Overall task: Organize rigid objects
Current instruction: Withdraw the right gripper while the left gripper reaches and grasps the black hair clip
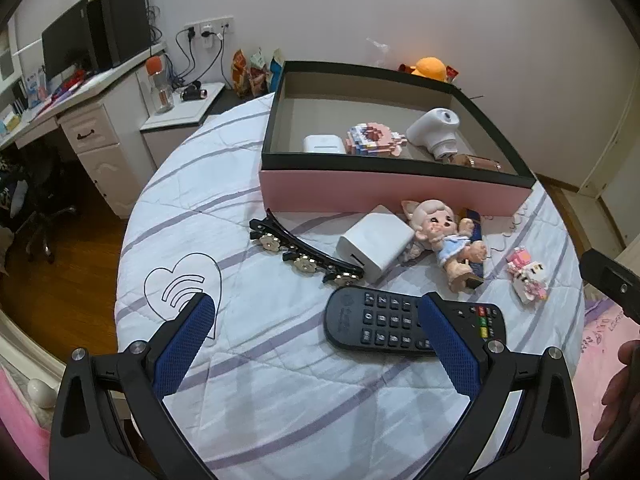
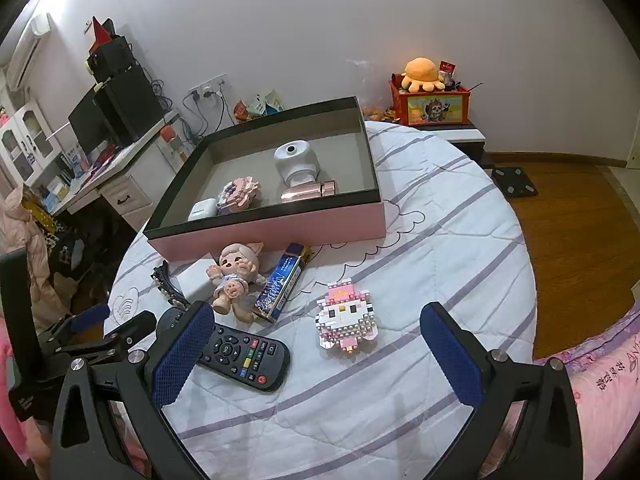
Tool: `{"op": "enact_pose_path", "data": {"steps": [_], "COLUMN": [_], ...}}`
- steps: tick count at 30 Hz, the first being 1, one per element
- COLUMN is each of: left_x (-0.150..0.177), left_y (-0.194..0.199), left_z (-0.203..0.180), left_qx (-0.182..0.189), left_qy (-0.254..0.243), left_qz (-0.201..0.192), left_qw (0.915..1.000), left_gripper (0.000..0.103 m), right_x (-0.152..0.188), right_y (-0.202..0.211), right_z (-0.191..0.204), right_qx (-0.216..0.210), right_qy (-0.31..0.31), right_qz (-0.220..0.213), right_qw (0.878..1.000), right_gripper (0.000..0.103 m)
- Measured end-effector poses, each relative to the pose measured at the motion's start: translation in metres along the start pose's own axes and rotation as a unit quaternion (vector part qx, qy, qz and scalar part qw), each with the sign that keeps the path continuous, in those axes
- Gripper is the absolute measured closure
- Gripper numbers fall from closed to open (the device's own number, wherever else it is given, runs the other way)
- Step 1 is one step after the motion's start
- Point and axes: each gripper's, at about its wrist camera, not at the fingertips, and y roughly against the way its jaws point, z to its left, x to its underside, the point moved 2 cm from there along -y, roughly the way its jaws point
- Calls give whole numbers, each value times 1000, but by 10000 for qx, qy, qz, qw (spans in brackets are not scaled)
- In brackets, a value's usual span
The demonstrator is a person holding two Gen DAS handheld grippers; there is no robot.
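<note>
Both grippers hang low over a round bed covered in a white quilt (image 2: 420, 248) with lilac stripes, tilted down and pointing toward the far wall. The left gripper (image 1: 316, 312) has its blue-padded jaws spread wide and holds nothing; its left finger sits over a heart drawing on the quilt, and its right finger overlaps the black remote control (image 1: 384, 324), though contact cannot be told. Going left to right past that gripper lie a black hair clip (image 1: 304, 250) with flower studs, a white charger block (image 1: 374, 242), a small doll (image 1: 444, 236) on its back touching the charger, a dark blue box (image 2: 282, 282) just beside the doll, and a pink-and-white brick figure (image 2: 347, 320). The right gripper (image 2: 318, 316) is likewise wide apart and empty, its left finger in front of the remote's end, the brick figure lying between its fingers' tips, untouched. Behind everything stands a pink box (image 2: 280, 228) with a black rim, holding a white case, a pink brick model, a white round device and a rose-gold tube.
</note>
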Motion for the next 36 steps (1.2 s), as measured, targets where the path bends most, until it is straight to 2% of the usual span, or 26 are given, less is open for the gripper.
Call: {"op": "enact_pose_path", "data": {"steps": [9, 19, 23, 25, 28, 30, 31, 35, 36], "left_x": [-16, -20, -23, -23, -22, -21, -21, -21, -21], "left_y": [-31, -77, -82, -82, -75, -71, -70, -66, -65], "left_z": [18, 24, 22, 18, 10, 5, 4, 5, 4], "left_qx": [-243, -717, -809, -756, -610, -512, -437, -205, -169], "left_qy": [353, 384, 318, 281, 124, 13, -18, -29, -45], "left_qz": [79, 503, 453, 417, 360, 315, 294, 309, 313], "left_qw": [9990, 9954, 9952, 9959, 9974, 9982, 9986, 9993, 9994], "left_gripper": [0, 0, 1, 7, 29, 48, 52, 83, 84], "right_x": [-3, -11, -14, -16, -17, -19, -19, -20, -20], "right_y": [-16, -33, -41, -44, -46, -47, -48, -48, -48], "right_z": [3, 5, 3, 3, 4, 6, 6, 7, 8], "right_qx": [-10, 28, 32, 18, -7, -12, -14, -26, -28], "right_qy": [20, 56, 42, 35, 47, 64, 63, 65, 67], "right_qz": [148, 301, 360, 380, 397, 400, 398, 396, 394], "right_qw": [9999, 9995, 9993, 9993, 9992, 9992, 9992, 9992, 9992], "right_gripper": [0, 0, 0, 0, 0, 0, 0, 0, 0]}}
